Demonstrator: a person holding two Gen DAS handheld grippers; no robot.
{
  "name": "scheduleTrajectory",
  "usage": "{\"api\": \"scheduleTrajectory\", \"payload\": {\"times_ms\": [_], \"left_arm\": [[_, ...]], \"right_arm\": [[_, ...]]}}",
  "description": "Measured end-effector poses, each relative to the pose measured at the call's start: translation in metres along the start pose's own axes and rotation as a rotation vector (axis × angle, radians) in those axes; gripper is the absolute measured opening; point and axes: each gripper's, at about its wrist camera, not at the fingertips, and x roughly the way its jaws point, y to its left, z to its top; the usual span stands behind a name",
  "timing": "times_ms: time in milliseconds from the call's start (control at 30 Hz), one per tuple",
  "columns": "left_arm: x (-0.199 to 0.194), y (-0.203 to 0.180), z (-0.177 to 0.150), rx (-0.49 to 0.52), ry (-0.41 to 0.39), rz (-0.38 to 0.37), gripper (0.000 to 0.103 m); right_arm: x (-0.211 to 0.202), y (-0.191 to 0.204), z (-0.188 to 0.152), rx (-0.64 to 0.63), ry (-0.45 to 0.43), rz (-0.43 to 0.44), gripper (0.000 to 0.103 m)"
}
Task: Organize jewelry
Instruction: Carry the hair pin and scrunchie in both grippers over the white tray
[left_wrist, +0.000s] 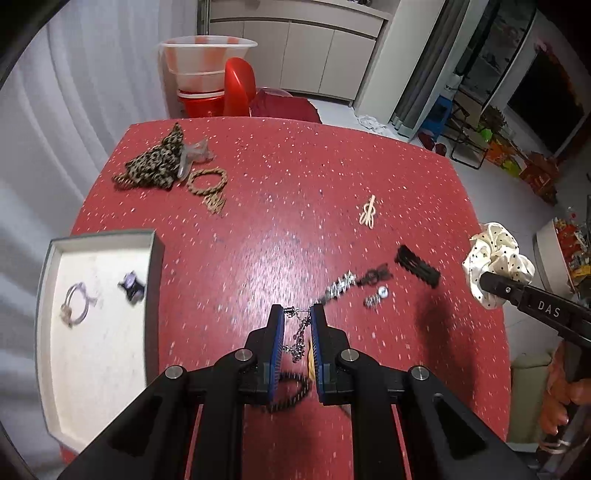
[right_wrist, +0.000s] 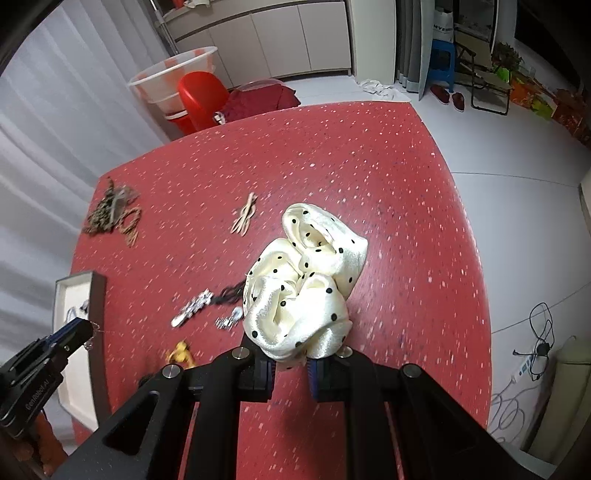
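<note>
Dangling between the pads of the left gripper (left_wrist: 297, 314), a silver chain (left_wrist: 300, 338) is clamped above the red table (left_wrist: 295, 177); the right gripper (right_wrist: 290, 363) is clamped on a cream dotted scrunchie (right_wrist: 303, 280). An open box (left_wrist: 59, 332) sits at the table's left edge; a leopard-print scrunchie (left_wrist: 151, 162) lies near the far-left corner.

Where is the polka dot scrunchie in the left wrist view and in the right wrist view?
Left wrist view: polka dot scrunchie at the right edge, on the right gripper's tip.
Right wrist view: centre, held above the table.
Shared landmark: beige hair clip on the red table.
</note>
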Motion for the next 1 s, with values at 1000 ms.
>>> {"api": "scheduleTrajectory", "payload": {"times_ms": [1000], "left_arm": [[-0.088, 0.131, -0.079, -0.192, 0.013, 0.093, 0.016]], "right_arm": [[-0.045, 0.169, -0.062, -0.230, 0.086, 0.099, 0.015]]}}
